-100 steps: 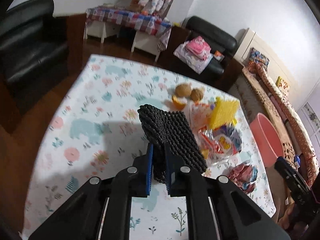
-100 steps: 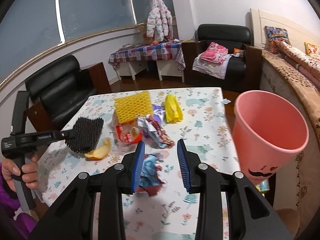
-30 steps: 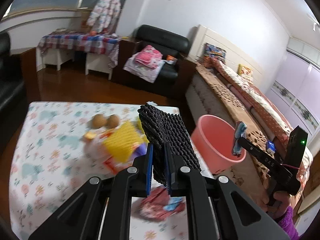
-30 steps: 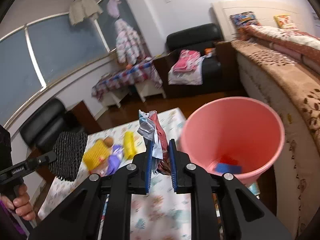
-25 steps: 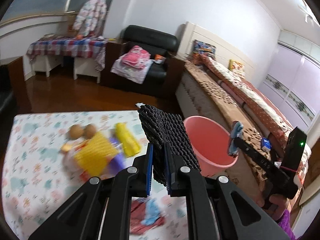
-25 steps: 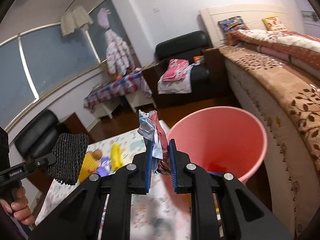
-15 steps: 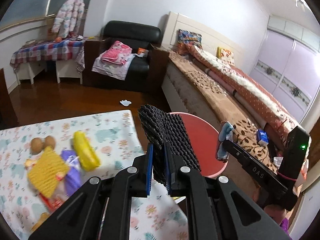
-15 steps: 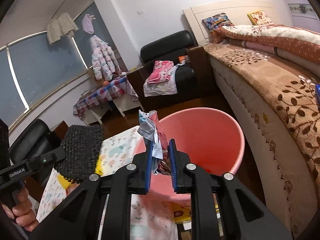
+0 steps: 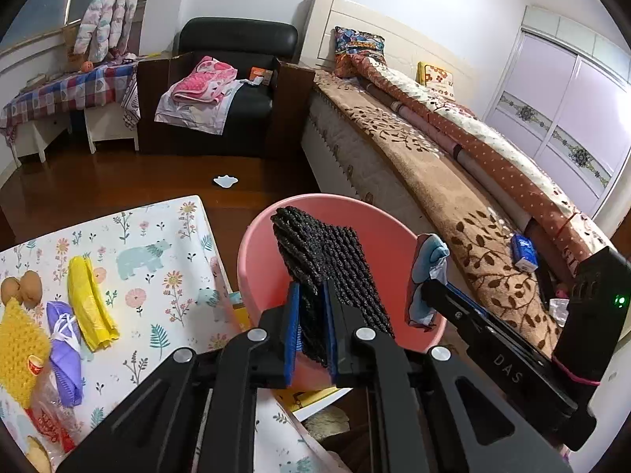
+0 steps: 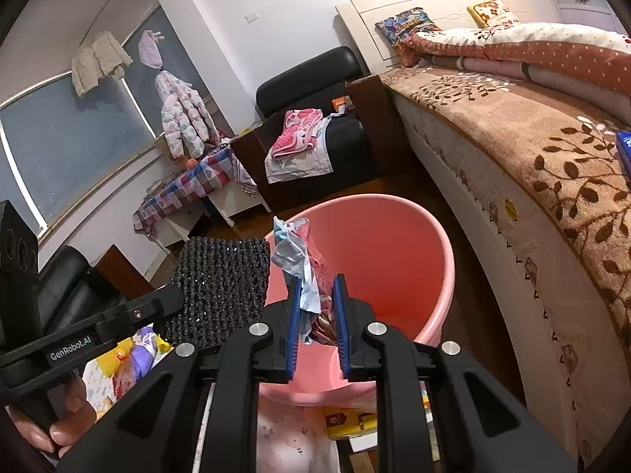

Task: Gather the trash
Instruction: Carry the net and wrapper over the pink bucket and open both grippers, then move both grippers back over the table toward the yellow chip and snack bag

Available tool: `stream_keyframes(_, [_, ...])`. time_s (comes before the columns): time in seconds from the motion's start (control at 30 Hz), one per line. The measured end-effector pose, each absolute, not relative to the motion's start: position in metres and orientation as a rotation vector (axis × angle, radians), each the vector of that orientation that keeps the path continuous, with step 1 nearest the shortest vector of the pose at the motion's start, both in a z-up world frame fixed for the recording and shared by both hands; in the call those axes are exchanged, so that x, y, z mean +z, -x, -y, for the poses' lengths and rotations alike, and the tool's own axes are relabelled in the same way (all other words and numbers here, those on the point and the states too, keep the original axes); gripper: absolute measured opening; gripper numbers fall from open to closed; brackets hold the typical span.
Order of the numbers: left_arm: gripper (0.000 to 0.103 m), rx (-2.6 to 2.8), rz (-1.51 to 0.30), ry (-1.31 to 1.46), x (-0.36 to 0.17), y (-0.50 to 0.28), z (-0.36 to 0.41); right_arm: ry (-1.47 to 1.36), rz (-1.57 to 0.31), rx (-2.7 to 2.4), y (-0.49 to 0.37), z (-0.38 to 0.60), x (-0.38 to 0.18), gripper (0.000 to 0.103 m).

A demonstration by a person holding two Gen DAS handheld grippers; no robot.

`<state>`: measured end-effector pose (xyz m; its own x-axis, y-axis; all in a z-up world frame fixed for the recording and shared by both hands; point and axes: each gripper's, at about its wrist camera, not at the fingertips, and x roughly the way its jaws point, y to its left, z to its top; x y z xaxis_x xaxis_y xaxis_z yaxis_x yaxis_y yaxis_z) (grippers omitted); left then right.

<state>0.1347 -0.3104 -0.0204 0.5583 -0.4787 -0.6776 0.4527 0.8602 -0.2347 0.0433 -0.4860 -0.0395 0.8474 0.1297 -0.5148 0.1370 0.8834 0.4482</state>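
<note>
My left gripper (image 9: 311, 327) is shut on a black foam net (image 9: 327, 260) and holds it over the near rim of the pink bucket (image 9: 386, 232). My right gripper (image 10: 317, 315) is shut on a crumpled blue and red wrapper (image 10: 299, 264), held over the pink bucket (image 10: 394, 260). The right gripper with the wrapper (image 9: 428, 272) also shows in the left wrist view, at the bucket's right rim. The black net (image 10: 224, 283) shows in the right wrist view, left of the bucket.
The table with a floral cloth (image 9: 157, 260) at the left carries a yellow bag (image 9: 86, 303), a purple bag (image 9: 65, 339), a yellow foam net (image 9: 17, 347) and two walnuts (image 9: 21, 285). A bed (image 9: 453, 165) lies right of the bucket. A black armchair (image 9: 236, 79) stands behind.
Both grippers have moved from the table to over the bucket, each still holding its piece of trash. The bucket is now closer and under both.
</note>
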Motion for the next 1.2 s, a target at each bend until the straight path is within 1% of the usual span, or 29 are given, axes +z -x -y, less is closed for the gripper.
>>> stream_keyframes(0.13, [0.011,-0.527,-0.819,0.038,-0.028,-0.14,0.312,-0.489,-0.569,-0.01,-0.049,0.487,-0.043,0.016])
stream_keyframes(0.23, [0.027,-0.529,-0.816,0.039,-0.028,-0.14,0.312,-0.49,-0.581,-0.022,-0.052,0.486,-0.046,0.017])
stream_keyframes(0.27, [0.035,-0.53,-0.812,0.037,-0.027,-0.14,0.312,-0.491,-0.582,-0.024,-0.052,0.485,-0.046,0.02])
stream_keyframes(0.3, [0.038,-0.535,-0.81,0.037,-0.027,-0.14,0.312,-0.493,-0.584,-0.028,-0.052,0.485,-0.047,0.022])
stream_keyframes(0.33, [0.04,-0.539,-0.81,0.036,-0.026,-0.139,0.311,-0.494,-0.584,-0.031,-0.052,0.485,-0.048,0.026])
stream_keyframes(0.37, [0.041,-0.543,-0.806,0.035,-0.025,-0.138,0.31,-0.496,-0.582,-0.032,-0.051,0.486,-0.048,0.028])
stream_keyframes(0.57, [0.041,-0.544,-0.797,0.058,-0.016,-0.132,0.3,-0.486,-0.581,-0.047,-0.043,0.484,-0.046,0.03])
stream_keyframes(0.83, [0.041,-0.539,-0.741,0.073,0.009,-0.111,0.273,-0.447,-0.553,-0.046,-0.027,0.471,-0.03,0.031])
stream_keyframes(1.07, [0.041,-0.472,-0.681,0.054,0.027,-0.083,0.231,-0.388,-0.542,-0.004,-0.007,0.44,-0.013,0.031])
stream_keyframes(1.2, [0.045,-0.409,-0.679,0.067,0.032,-0.072,0.198,-0.362,-0.545,0.034,0.004,0.417,-0.009,0.031])
